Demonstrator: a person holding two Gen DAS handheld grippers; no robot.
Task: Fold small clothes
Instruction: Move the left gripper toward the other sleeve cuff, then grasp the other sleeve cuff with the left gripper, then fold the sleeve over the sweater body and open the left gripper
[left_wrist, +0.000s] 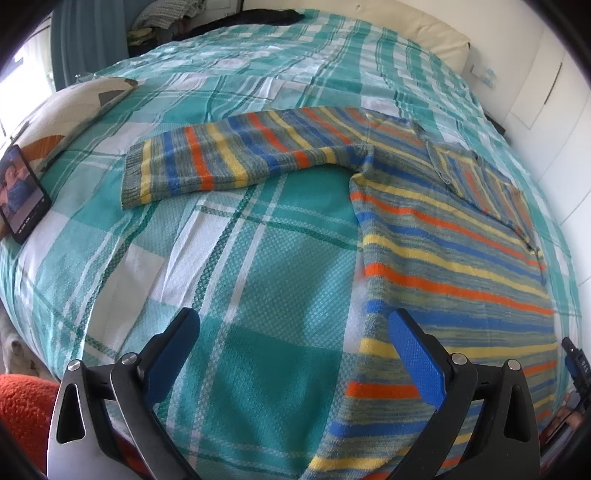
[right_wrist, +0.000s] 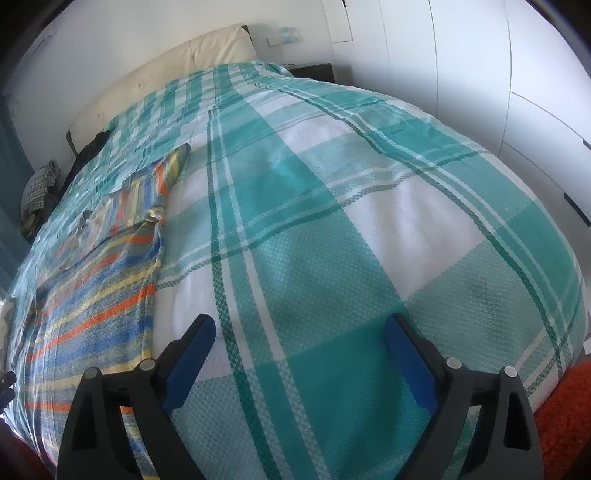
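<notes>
I see the striped sweater (left_wrist: 443, 236) lying flat on the bed, a knit of grey-green yarn crossed by orange, blue and yellow bands. One long sleeve (left_wrist: 229, 162) is stretched out straight to the side, ending in a ribbed cuff. The other sleeve (left_wrist: 476, 177) is laid back across the chest. From my right wrist camera the same sweater (right_wrist: 96, 295) sits at the left of the view, its hem reaching toward the near edge of the bed.

Beneath it is the bedspread (left_wrist: 258, 295), a woven waffle-textured cloth in teal, pale green and white plaid with thin dark green lines. It is mostly smooth, with light creases toward the far end.

My left gripper (left_wrist: 293, 325) hangs over the spread, jaws wide apart, its blue textured pads (left_wrist: 417, 362) bare; the right-hand pad overlaps the sweater's lower edge in the view, though I cannot tell if it touches. My right gripper (right_wrist: 299, 332) is likewise spread wide and holds nothing, over plain bedspread just beside the sweater.

Off to the left, a phone (left_wrist: 22, 192) leans against a patterned cushion (left_wrist: 74, 107), its screen lit; I cannot read any writing on it. A cream padded headboard (right_wrist: 177, 62) stands at the far end, with white cabinet doors (right_wrist: 480, 74) beside it.
</notes>
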